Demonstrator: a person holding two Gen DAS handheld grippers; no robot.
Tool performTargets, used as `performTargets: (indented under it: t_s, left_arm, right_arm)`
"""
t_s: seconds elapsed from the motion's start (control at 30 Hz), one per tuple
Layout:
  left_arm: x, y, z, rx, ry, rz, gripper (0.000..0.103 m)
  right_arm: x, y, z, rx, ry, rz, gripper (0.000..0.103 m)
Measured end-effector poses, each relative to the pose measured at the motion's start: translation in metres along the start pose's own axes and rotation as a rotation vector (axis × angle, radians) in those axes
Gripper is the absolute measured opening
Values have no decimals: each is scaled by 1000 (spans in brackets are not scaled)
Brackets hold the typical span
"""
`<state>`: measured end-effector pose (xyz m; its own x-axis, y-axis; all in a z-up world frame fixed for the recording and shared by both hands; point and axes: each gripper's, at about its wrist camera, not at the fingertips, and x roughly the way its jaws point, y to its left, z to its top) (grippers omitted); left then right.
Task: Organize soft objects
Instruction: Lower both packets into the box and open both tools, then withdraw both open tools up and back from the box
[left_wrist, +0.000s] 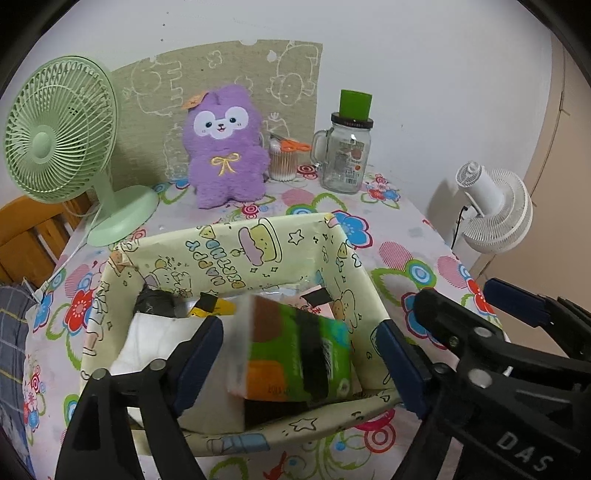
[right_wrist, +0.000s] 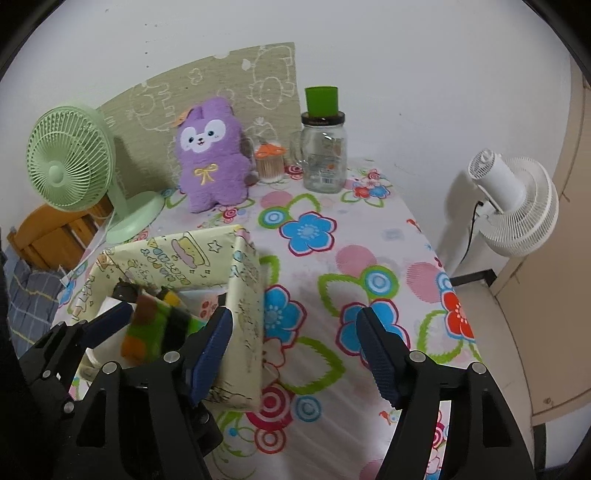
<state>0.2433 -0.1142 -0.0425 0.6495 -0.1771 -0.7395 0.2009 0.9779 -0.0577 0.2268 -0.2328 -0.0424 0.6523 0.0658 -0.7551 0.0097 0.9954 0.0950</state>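
While the tissue pack (left_wrist: 295, 354) lay tilted inside the box (left_wrist: 236, 258), between the left fingers (left_wrist: 201, 354) and blurred as if just dropped, the step in hand was judged to be its release into the box. To do that well, the pack needed to be left free to settle flat among the white soft item (left_wrist: 147, 339) and the dark bundle (left_wrist: 155, 301) already lying beyond the left-hand finger, and the fingers needed to be lifted clear without catching the box's rim.

The left gripper (left_wrist: 295, 362) was seen with its fingers spread wide, one on each side of the pack; no pad was pressed on it, so it was taken as released. Whether one edge of the pack brushed a pad could not be told through the blur.

The right gripper (right_wrist: 295, 354) was likewise opened wide and nothing was held. Its left-hand finger (right_wrist: 212, 350) was set against or just beside the near corner of the box wall, while only the flowered table (right_wrist: 369, 236) lay between its fingers and under the other one.

The purple plush toy (left_wrist: 225, 147) was left standing well beyond both pairs of fingers, near the wall, between the green fan (left_wrist: 59, 136) and the glass jar (left_wrist: 345, 158). It was judged the likely next soft thing to be gathered.
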Motion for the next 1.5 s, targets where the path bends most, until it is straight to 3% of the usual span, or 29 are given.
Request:
performTargets:
  t_s: [0.13, 0.37, 0.73, 1.5]
  left_arm:
    - [2, 1, 0, 5, -7, 18, 94]
    - [-5, 8, -3, -4, -7, 34, 100]
    - [-39, 27, -17, -24, -37, 61, 103]
    - [-93, 69, -64, -92, -62, 116, 103]
  right_arm:
    - [1, -5, -2, 6, 2, -10, 79]
    - [0, -3, -4, 4, 2, -5, 80]
    - [-14, 14, -8, -32, -16, 33, 88]
    - [-50, 49, -40, -78, -62, 61, 92]
